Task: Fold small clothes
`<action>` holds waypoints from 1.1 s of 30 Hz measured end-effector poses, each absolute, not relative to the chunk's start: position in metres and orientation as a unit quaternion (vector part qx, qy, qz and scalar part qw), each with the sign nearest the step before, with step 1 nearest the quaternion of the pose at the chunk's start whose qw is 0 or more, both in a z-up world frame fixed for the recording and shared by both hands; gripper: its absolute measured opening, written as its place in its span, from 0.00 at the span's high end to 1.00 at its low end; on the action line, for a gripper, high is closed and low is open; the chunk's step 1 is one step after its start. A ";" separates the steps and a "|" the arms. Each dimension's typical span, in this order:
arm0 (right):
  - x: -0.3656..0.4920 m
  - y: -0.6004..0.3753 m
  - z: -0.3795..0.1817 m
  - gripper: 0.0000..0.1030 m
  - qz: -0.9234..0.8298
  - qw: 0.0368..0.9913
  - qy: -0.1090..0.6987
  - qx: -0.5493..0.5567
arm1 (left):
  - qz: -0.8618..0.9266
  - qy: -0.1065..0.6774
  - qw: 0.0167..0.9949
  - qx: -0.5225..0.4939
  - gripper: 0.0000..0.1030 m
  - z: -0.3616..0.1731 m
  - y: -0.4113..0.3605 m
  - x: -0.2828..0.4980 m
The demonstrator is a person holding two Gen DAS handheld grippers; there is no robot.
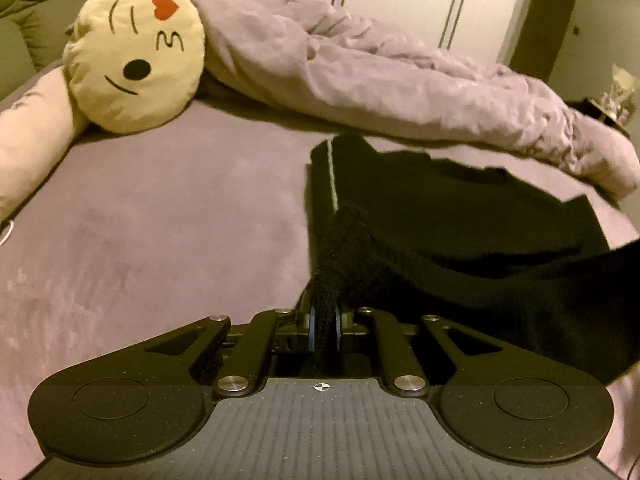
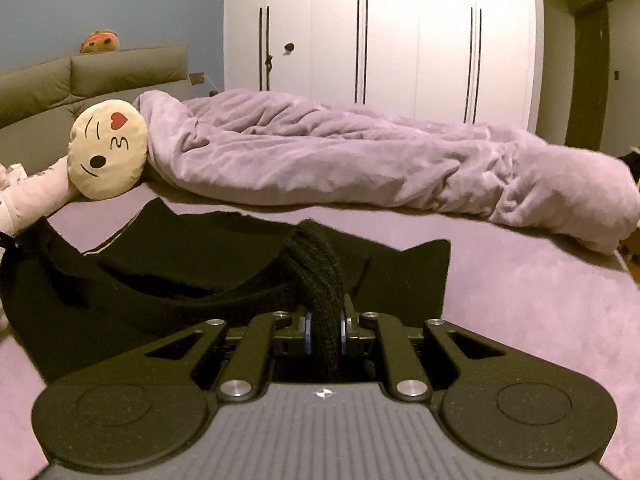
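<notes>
A black knit garment [image 1: 460,216] lies on the purple bed sheet [image 1: 180,220], with a thin white stripe along its left side. My left gripper [image 1: 324,326] is shut on a bunched edge of this garment at its near left. In the right wrist view the same black garment [image 2: 200,272] spreads to the left and ahead. My right gripper [image 2: 324,330] is shut on a thick ribbed fold of it. The cloth between the two grippers is lifted and sags toward the bed.
A crumpled purple blanket [image 1: 380,76] lies across the far side of the bed, also in the right wrist view [image 2: 380,160]. A round yellow emoji pillow [image 1: 136,56] and a pale bolster [image 1: 32,148] sit at the far left. White wardrobe doors [image 2: 380,40] stand behind.
</notes>
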State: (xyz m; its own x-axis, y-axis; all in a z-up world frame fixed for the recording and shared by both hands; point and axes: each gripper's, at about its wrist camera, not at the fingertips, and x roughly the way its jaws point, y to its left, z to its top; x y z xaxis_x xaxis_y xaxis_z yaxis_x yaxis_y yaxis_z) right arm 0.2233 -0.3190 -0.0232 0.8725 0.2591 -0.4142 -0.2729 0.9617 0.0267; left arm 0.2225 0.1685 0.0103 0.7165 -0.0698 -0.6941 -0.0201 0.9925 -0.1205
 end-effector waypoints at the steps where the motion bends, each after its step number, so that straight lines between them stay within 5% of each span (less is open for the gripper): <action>1: 0.224 -0.319 -0.022 0.89 0.135 0.968 0.211 -0.016 | -0.013 0.370 0.927 -0.065 0.90 0.014 0.169 0.224; 15: 0.270 -0.329 -0.018 0.90 0.090 0.977 0.193 0.005 | -0.014 0.309 0.948 -0.071 0.90 0.045 0.153 0.270; 33: 0.362 -0.338 -0.040 0.90 0.043 0.979 0.197 0.014 | 0.024 0.334 0.939 -0.072 0.90 0.014 0.157 0.359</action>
